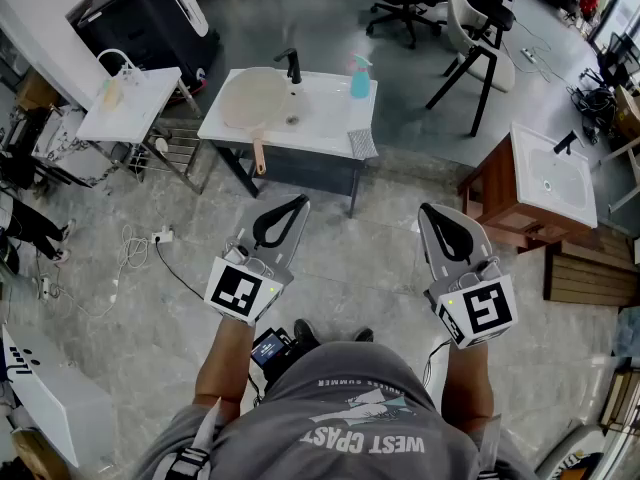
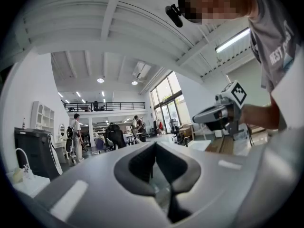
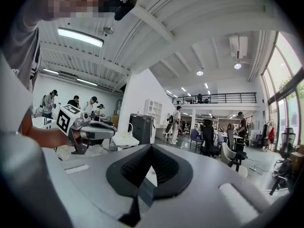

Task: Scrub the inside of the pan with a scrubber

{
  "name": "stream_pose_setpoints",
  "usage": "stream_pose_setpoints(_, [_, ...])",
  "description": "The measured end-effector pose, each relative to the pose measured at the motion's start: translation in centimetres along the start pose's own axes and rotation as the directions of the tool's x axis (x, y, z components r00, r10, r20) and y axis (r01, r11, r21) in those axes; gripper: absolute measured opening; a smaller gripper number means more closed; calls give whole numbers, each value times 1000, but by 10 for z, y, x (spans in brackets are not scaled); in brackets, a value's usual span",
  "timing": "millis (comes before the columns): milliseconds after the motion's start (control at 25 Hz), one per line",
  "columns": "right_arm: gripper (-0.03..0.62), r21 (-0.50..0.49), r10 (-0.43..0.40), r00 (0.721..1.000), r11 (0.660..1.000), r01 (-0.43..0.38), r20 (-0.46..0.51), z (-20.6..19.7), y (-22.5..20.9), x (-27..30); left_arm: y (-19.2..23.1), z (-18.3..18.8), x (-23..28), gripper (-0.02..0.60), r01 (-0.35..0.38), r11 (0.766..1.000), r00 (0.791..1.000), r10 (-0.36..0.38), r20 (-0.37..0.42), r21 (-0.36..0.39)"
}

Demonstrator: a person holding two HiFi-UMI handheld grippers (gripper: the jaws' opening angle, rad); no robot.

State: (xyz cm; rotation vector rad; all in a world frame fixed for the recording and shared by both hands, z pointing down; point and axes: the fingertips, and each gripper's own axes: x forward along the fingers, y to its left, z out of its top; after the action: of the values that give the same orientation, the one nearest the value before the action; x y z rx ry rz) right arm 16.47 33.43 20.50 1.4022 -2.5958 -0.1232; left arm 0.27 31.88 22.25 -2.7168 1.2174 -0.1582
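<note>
In the head view a pale pan lies in the white sink, its wooden handle hanging over the front edge. A grey scrubber rests on the sink's front right corner. Both grippers are held level over the floor, well short of the sink. My left gripper is shut with nothing in it, and my right gripper is likewise shut and empty. In the left gripper view the jaws meet at the left gripper's tip, with the right gripper alongside. The right gripper's tip is closed too.
A black faucet and a blue spray bottle stand on the sink. A second sink on a wooden cabinet is at the right, a small white table at the left. Cables and a power strip lie on the floor.
</note>
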Motion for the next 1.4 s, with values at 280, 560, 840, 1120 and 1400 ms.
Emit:
stream_pose_setpoints(280, [0,-5,-2,1000,1000,2,-5,3,16,3,4,-4,-16,1,6,1000,1000,-6,-4,-8])
stream_pose_setpoints(560, [0,-5,5,1000,1000,-5,-9,6,42,12,18,-9,-40,2,2,1000,1000,-2,0,-16])
stream_pose_setpoints(840, [2,24,6,1000,1000,-6,-4,12,72,27,38,-17,-68,2,7,1000,1000,-7,5,-28])
stream_pose_setpoints(1120, [2,65,-9,1000,998,8,19,17,106,46,70,-26,-109,2,-1,1000,1000,1,16,-18])
stream_pose_setpoints(1400, [2,55,-27,999,998,25,34,29,133,59,94,-31,-137,1,1,1000,1000,-1,25,-25])
